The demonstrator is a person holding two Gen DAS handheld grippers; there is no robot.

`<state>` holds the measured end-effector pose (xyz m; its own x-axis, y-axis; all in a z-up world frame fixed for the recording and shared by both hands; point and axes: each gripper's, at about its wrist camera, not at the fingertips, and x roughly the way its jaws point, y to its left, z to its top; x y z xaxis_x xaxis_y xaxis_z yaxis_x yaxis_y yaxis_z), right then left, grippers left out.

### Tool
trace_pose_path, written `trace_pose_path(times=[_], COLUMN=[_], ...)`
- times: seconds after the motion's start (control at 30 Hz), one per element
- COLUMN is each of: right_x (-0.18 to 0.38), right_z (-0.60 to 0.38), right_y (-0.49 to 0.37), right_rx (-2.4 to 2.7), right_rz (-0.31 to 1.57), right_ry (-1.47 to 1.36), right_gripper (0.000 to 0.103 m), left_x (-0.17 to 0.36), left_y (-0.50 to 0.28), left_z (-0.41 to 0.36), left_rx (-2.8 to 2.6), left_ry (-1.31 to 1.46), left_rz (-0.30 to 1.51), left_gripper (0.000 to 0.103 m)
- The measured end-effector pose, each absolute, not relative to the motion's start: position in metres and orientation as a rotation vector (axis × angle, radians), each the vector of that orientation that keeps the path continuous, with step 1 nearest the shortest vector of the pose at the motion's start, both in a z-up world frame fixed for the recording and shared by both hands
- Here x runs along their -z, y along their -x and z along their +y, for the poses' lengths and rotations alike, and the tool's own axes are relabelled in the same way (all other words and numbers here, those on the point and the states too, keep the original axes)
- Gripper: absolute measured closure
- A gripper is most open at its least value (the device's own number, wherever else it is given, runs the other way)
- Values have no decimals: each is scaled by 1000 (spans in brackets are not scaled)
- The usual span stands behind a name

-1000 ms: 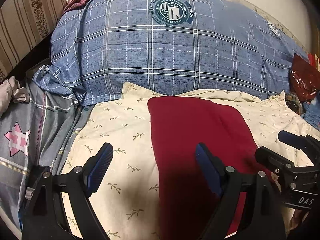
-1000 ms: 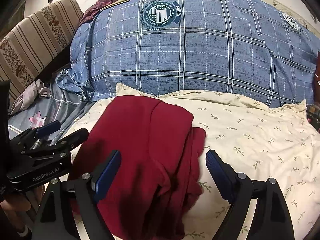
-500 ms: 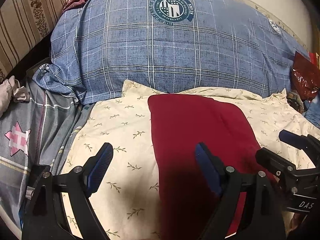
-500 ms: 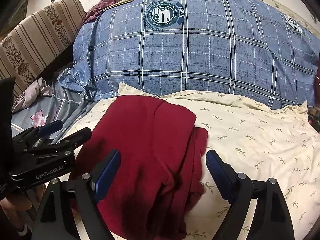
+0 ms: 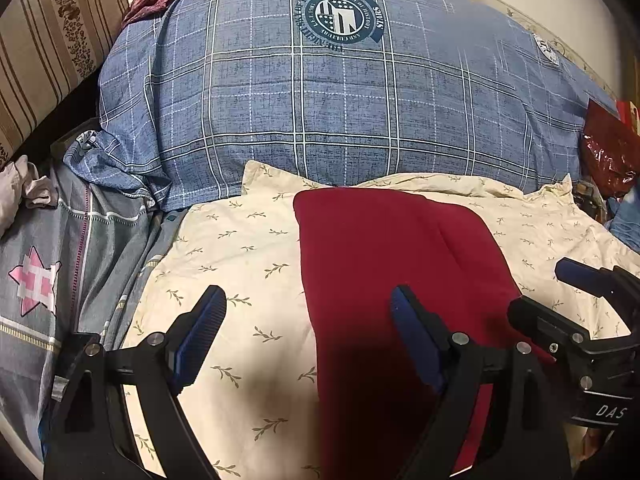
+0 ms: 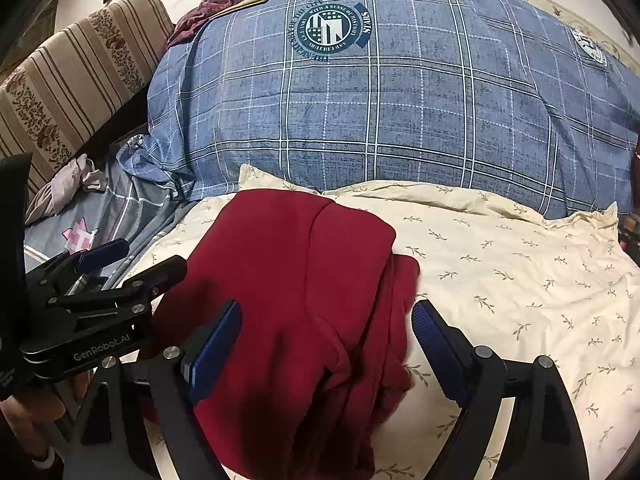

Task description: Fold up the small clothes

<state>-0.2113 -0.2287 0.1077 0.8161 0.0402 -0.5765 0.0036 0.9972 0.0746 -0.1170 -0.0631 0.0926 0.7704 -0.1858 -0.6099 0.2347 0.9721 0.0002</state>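
Note:
A dark red garment [image 5: 396, 264] lies partly folded on a cream leaf-print pillow [image 5: 240, 248]. In the right wrist view the garment [image 6: 288, 280] shows a folded flap with bunched layers along its right edge. My left gripper [image 5: 308, 328] is open and empty, hovering over the garment's left edge, right finger above the red cloth. My right gripper [image 6: 326, 340] is open and empty above the garment's near part. Each gripper shows in the other's view: the right one [image 5: 576, 300] at the garment's right, the left one [image 6: 120, 272] at its left.
A large blue plaid quilt [image 5: 340, 100] rises behind the pillow. A grey sheet with a pink star [image 5: 36, 284] lies to the left, beside a striped cushion [image 5: 48, 48]. A red shiny bag [image 5: 608, 152] sits far right. Maroon cloth [image 6: 208, 12] lies atop the quilt.
Both grippers stay open over the garment. The right wrist view has shifted slightly, with the scene sliding right. The garment has not moved.

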Motion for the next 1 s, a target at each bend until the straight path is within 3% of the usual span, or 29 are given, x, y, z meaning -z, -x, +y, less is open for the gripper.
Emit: trace_pose_path(times=[1.0], right_x=[-108], right_z=[-226], right_y=[212], right_rx=[-20], right_rz=[617], right_ry=[-77], right_gripper=[15], left_x=[-95], left_y=[118], left_z=[-61], left_rx=[240], left_ry=[-79], left_rz=[638], left_gripper=[18])
